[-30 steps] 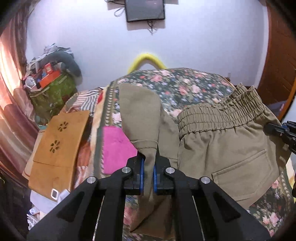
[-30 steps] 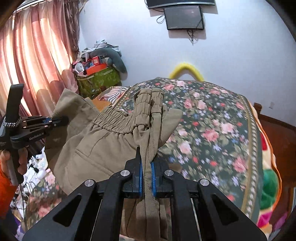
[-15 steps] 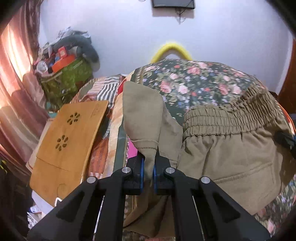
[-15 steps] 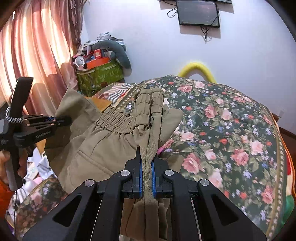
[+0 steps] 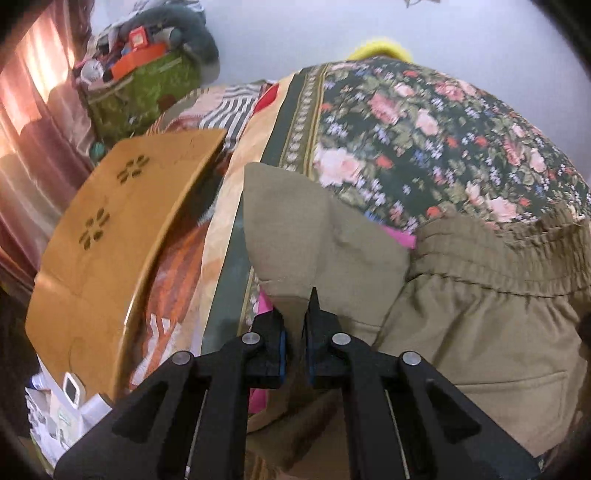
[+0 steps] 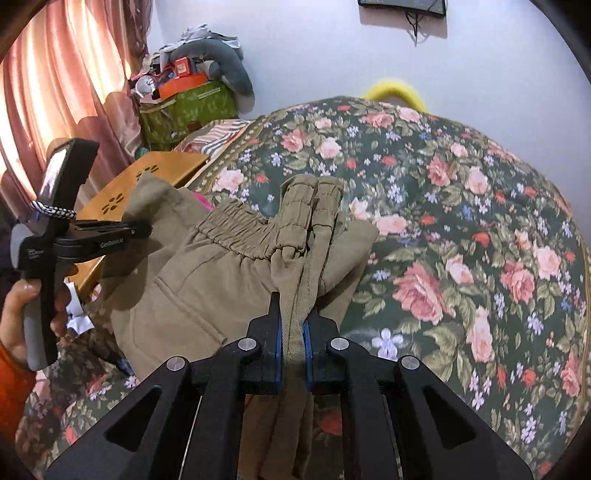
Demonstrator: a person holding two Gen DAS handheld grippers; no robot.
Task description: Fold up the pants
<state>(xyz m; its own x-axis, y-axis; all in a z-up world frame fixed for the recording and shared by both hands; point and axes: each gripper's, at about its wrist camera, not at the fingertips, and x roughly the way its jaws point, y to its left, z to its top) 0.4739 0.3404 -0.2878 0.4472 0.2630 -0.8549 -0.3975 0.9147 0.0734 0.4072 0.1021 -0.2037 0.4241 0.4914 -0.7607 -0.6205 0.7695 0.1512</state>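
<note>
Pants (image 6: 207, 280): lower legs cut off below the frame edge. Wall screen (image 6: 402, 5): cropped at top. Left-wrist view motion-blurred; clutter atop green bag (image 5: 147, 85) indistinct.

One pair of khaki pants (image 6: 207, 280) lies on one floral bed (image 6: 461, 229). Two grippers, left (image 5: 295, 332) and right (image 6: 292, 332). Beside the bed: one wooden board (image 5: 110, 236), one green bag (image 6: 188, 110).

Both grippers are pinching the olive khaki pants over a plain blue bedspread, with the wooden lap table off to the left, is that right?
Not quite: the bedspread is dark green with pink roses, not plain blue, as the right wrist view shows. The left gripper and right gripper do pinch the olive khaki pants, with the wooden lap table at left.
</note>
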